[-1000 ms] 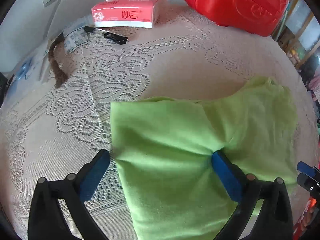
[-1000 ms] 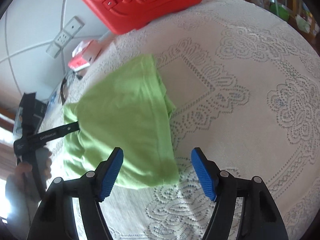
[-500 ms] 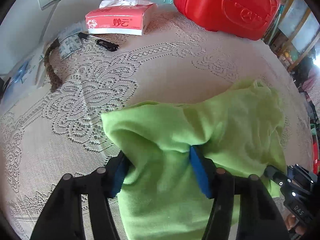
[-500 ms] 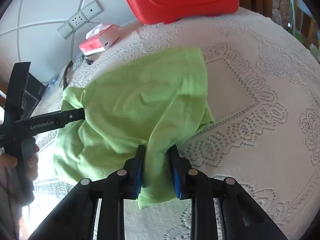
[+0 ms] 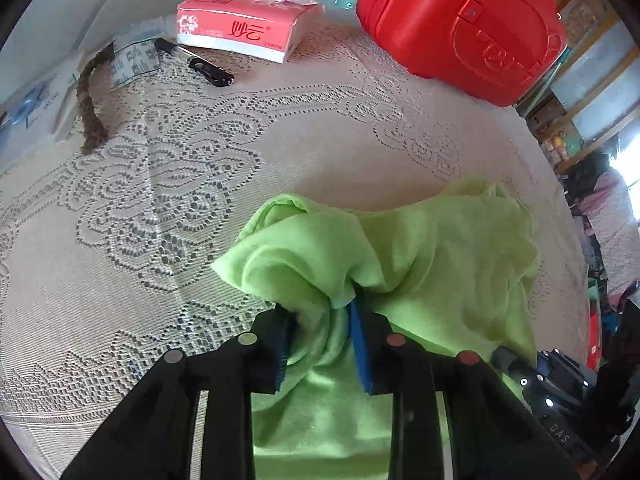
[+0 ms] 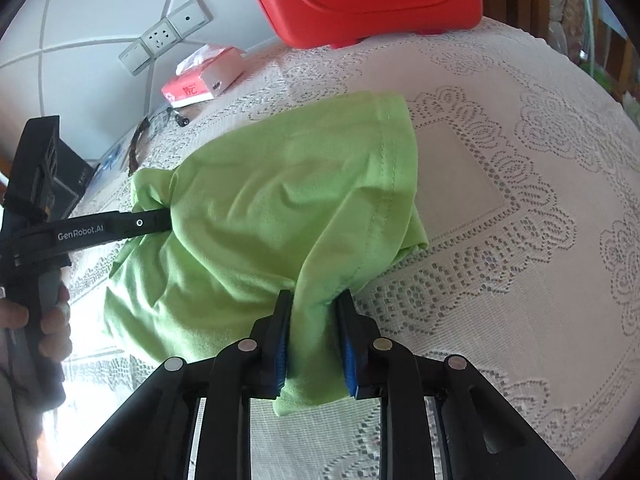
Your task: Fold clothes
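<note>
Both the left gripper [image 5: 322,320] and the right gripper [image 6: 314,320] pinch bunched near corners of the soft lime-green cotton garment [image 6: 280,208], raising that edge off the cream lace tablecloth [image 6: 500,280], probably to fold it over

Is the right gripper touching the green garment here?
Touching. The right wrist view shows the right gripper with both blue pads pressed against a bunched fold of the green garment.

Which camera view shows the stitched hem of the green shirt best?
The right wrist view: the stitched hem of the green shirt runs clearly toward the right gripper. In the left wrist view the shirt is bunched and no stitching can be made out.
</note>
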The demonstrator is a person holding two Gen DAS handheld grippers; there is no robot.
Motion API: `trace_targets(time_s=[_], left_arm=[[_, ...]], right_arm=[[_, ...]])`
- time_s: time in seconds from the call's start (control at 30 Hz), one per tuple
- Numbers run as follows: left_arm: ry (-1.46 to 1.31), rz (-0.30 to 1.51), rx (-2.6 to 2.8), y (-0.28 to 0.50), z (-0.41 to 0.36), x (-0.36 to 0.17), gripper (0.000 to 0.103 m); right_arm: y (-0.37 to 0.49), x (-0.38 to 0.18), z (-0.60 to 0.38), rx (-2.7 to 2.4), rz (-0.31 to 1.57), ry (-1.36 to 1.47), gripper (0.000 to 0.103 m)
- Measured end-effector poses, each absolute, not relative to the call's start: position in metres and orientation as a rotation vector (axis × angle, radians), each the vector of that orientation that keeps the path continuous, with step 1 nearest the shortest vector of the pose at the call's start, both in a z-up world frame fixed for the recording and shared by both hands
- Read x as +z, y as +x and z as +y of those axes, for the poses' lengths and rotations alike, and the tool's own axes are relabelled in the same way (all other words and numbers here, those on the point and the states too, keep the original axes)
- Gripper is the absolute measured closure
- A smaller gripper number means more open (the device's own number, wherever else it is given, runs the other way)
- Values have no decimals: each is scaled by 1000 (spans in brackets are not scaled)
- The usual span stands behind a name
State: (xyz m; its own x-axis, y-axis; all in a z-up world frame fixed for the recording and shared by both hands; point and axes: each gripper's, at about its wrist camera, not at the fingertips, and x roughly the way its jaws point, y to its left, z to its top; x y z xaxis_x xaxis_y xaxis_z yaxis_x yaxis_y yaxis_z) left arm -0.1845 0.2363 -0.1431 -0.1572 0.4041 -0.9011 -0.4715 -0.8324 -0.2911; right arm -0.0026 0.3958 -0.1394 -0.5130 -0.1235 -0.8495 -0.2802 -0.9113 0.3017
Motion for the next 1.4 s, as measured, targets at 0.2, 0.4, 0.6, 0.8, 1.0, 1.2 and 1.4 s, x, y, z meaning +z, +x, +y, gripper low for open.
trace_targets(time_s=[0.2, 0.4, 0.6, 0.8, 1.0, 1.2, 1.4], left_arm=[[-1479, 190, 2129, -168, 239, -112, 84], [-1340, 241, 2246, -140, 220, -40, 84], [-1328, 253, 2373, -112, 167, 9, 84], [-1391, 213, 2495, -91, 104, 20, 84], [-1390, 161, 2570, -75, 32, 30, 84], [-1348, 144, 2567, -62, -41, 44, 84], [-1327, 135, 2610, -53, -93, 55, 84]], right_arm=[[-2, -137, 397, 2586, 649, -1495, 90], [7, -101, 393, 2714, 671, -1382, 91], [10, -65, 371, 2883, 660, -1297, 91], [9, -63, 321, 3013, 656, -1395, 91], [14, -53, 251, 3102, 585, -1435, 91], [22, -32, 179, 3141, 548, -1408, 91], [26, -14, 118, 3181, 553, -1382, 91]])
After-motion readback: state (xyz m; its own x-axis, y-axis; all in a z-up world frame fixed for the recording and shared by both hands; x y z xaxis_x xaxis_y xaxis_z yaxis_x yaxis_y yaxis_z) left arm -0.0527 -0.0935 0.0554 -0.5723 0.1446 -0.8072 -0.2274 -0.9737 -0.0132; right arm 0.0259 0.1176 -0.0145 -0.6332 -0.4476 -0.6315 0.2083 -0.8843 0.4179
